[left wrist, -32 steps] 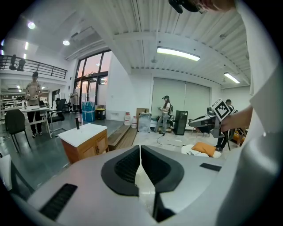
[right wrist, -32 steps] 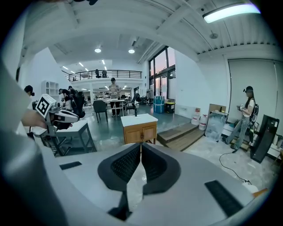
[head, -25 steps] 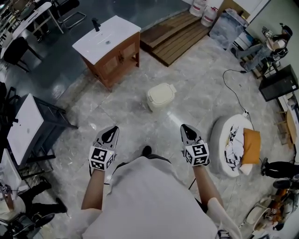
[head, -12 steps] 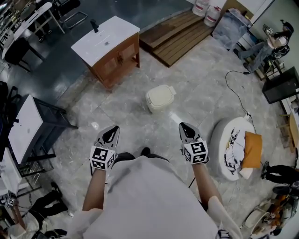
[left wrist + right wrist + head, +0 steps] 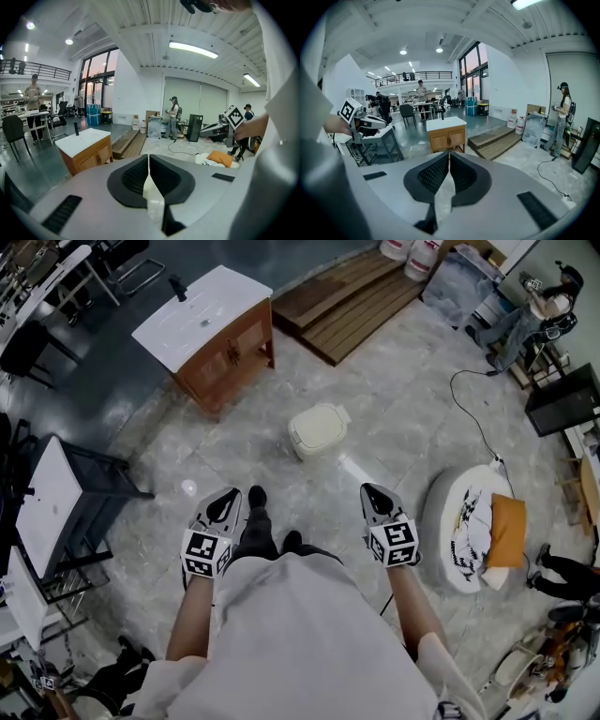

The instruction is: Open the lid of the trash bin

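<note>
Right gripper (image 5: 449, 157) levelled ahead, jaws pressed together, nothing between them. A wooden cabinet (image 5: 447, 136) sits just beyond the tips.

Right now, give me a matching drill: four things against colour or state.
Things:
1. bin
2. pillow
3. cabinet
4. left gripper

Colour or state:
a. orange
b. jaws shut, nothing held
c. cream, lid down
d. wood, white top

Pairs: 1-c, 2-a, 3-d, 4-b

Trash bin (image 5: 147, 183) largely behind left gripper (image 5: 148, 157) (cream sliver only)
</note>
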`<state>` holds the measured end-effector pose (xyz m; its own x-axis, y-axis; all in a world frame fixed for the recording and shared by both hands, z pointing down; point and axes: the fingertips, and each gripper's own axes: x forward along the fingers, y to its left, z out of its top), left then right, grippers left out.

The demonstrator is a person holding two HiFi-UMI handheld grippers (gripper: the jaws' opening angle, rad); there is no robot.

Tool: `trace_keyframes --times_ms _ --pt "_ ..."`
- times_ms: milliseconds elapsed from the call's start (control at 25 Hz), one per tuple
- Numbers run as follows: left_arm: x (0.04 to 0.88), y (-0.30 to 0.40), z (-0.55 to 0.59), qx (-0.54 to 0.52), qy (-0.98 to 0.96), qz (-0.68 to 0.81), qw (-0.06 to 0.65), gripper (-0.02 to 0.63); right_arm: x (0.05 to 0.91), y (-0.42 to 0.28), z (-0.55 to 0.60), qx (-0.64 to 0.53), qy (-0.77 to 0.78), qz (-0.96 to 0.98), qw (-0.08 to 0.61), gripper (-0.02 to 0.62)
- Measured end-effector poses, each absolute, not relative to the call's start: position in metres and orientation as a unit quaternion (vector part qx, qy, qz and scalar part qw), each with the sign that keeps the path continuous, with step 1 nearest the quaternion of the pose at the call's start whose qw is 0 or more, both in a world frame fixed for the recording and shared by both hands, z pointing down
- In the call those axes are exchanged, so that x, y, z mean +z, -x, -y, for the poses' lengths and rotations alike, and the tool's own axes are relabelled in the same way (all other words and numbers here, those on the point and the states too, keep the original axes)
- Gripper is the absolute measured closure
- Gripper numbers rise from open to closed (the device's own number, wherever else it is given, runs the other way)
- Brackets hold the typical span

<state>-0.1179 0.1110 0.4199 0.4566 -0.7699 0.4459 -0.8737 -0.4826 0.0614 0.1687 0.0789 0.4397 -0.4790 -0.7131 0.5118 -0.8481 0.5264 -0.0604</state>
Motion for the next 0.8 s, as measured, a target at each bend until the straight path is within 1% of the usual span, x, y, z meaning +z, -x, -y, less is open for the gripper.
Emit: trace_keyframes --times_ms 480,800 --pt "0.423 0.13 -0.029 0.186 -0.862 0.449 0.143 0.581 0.441 -0.167 -0.034 0.166 -0.498 0.819 0.23 0.563" --pt "0.439 0.144 0.031 0.203 -0.878 0.407 0.151 0.581 0.452 -0.149 0.005 0.19 -0.522 0.796 0.241 0.563"
